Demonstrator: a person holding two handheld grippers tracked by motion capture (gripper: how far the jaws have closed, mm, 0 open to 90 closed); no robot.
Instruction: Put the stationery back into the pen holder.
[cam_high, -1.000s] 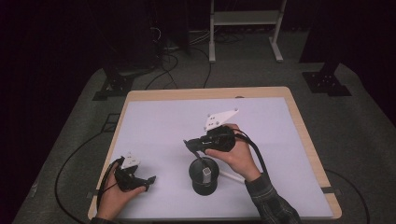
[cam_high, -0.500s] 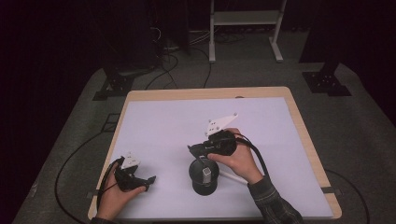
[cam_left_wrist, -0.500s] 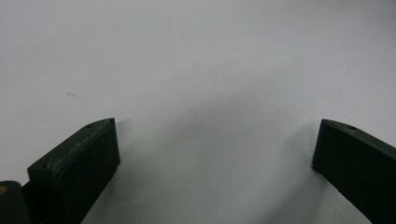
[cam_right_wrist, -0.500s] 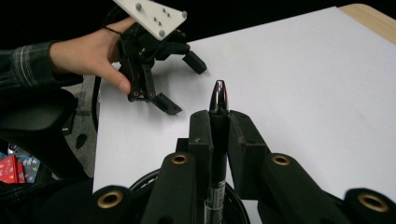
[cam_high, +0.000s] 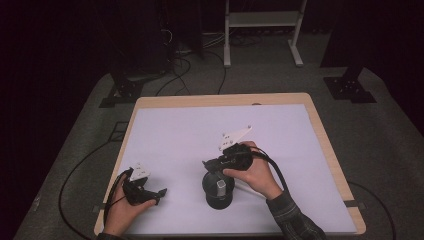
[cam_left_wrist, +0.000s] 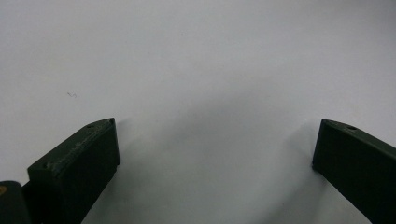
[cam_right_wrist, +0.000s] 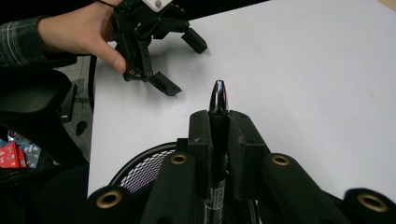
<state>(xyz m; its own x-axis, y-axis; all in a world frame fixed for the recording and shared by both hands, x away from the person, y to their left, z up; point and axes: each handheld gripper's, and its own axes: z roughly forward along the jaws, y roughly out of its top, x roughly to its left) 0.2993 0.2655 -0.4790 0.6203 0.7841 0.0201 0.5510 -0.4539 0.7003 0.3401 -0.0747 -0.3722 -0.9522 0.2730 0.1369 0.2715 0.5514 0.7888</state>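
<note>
A black mesh pen cup (cam_high: 218, 189) stands near the table's front middle; its rim (cam_right_wrist: 140, 169) shows under the right gripper's jaws. My right gripper (cam_high: 212, 165) hovers just over the cup, shut on a black pen (cam_right_wrist: 217, 122) whose silver tip points away from the camera. My left gripper (cam_high: 152, 193) rests at the front left of the white table (cam_high: 190, 135), held in a hand, open with nothing between its jaws. In the left gripper view its two black fingers (cam_left_wrist: 79, 158) stand wide apart over bare white surface. That gripper (cam_right_wrist: 170, 65) is also seen from the right gripper view.
The white tabletop has a wooden edge (cam_high: 330, 150). Cables (cam_high: 75, 175) trail off the left side onto the grey floor. A metal stand (cam_high: 260, 30) and dark equipment bases (cam_high: 350, 85) sit beyond the table's far side.
My right gripper with the pen has shifted slightly toward the front, closer over the cup. The left gripper has stayed put.
</note>
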